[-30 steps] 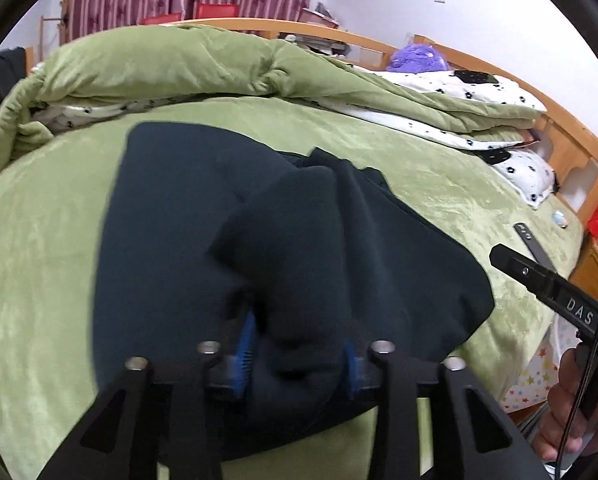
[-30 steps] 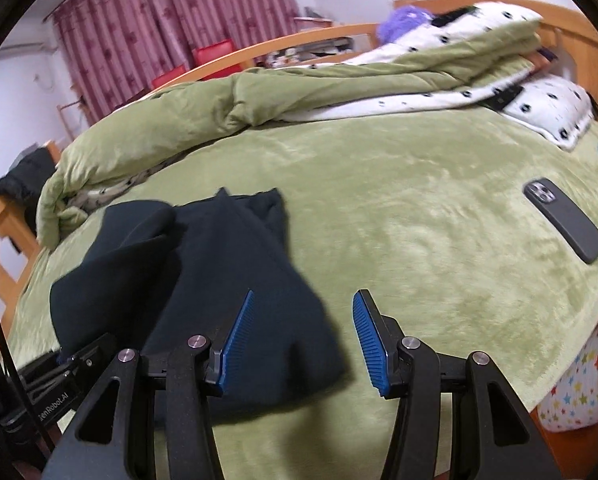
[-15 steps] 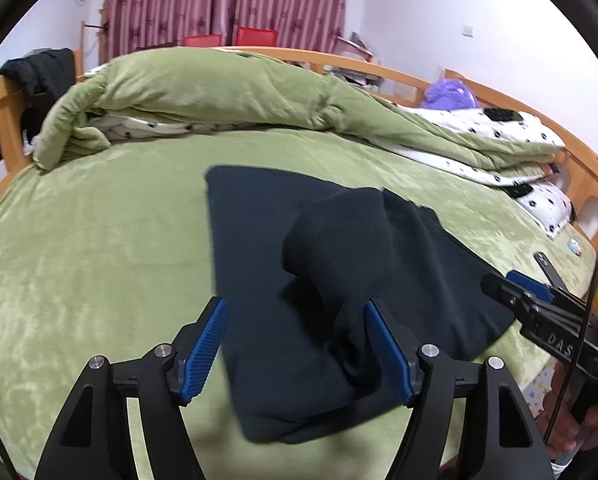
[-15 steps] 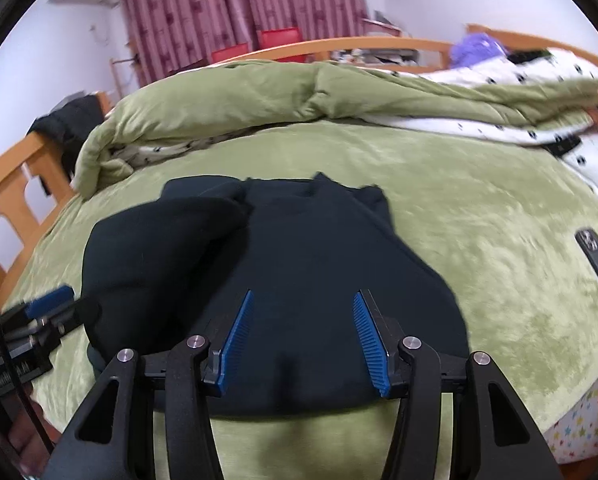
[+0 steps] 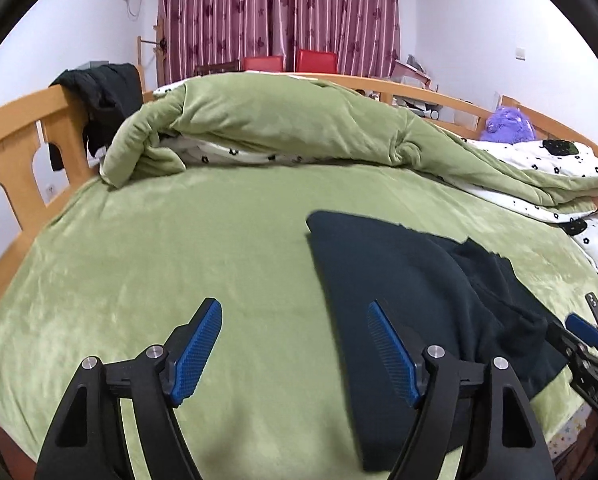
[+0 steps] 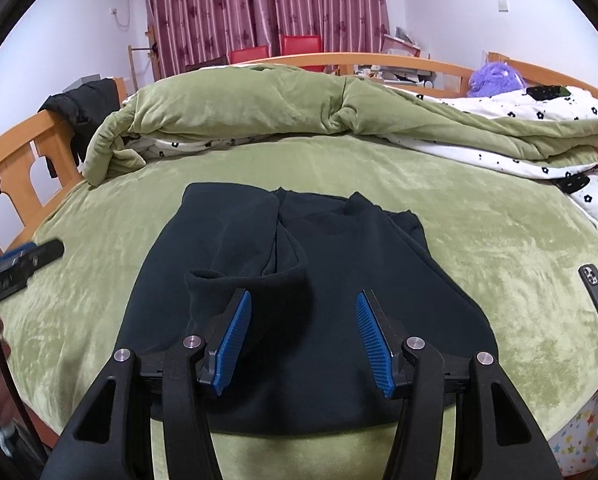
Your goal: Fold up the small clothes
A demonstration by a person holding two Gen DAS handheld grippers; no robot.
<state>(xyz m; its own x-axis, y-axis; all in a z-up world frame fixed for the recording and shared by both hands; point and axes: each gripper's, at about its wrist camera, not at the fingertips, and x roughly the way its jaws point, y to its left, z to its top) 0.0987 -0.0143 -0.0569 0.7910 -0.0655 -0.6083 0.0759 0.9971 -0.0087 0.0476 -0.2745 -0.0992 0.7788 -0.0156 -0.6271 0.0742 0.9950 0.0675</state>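
A dark navy sweatshirt (image 6: 339,248) lies flat on the green bed cover (image 6: 479,216), its left sleeve (image 6: 227,236) folded in over the body. My right gripper (image 6: 303,296) hovers open above the garment's lower half with nothing pressed between its pads. My left gripper (image 5: 293,308) hangs over bare bed cover just left of the sweatshirt (image 5: 399,280); its jaws are opening and nothing is between them. Each gripper shows at the edge of the other's view: the left gripper (image 6: 27,256) at the far left, the right gripper (image 5: 583,328) at the far right.
A rolled green duvet (image 5: 279,128) with a white flowered lining lies across the back of the bed. A dark phone (image 6: 597,298) rests on the cover at the right. A wooden bed rail (image 5: 23,128) with dark clothing (image 5: 103,96) draped over it stands at the left.
My left gripper let go of the sleeve, opened wide and swung left off the sweatshirt, rising a little. My right gripper shifted left until it sat over the garment's middle.
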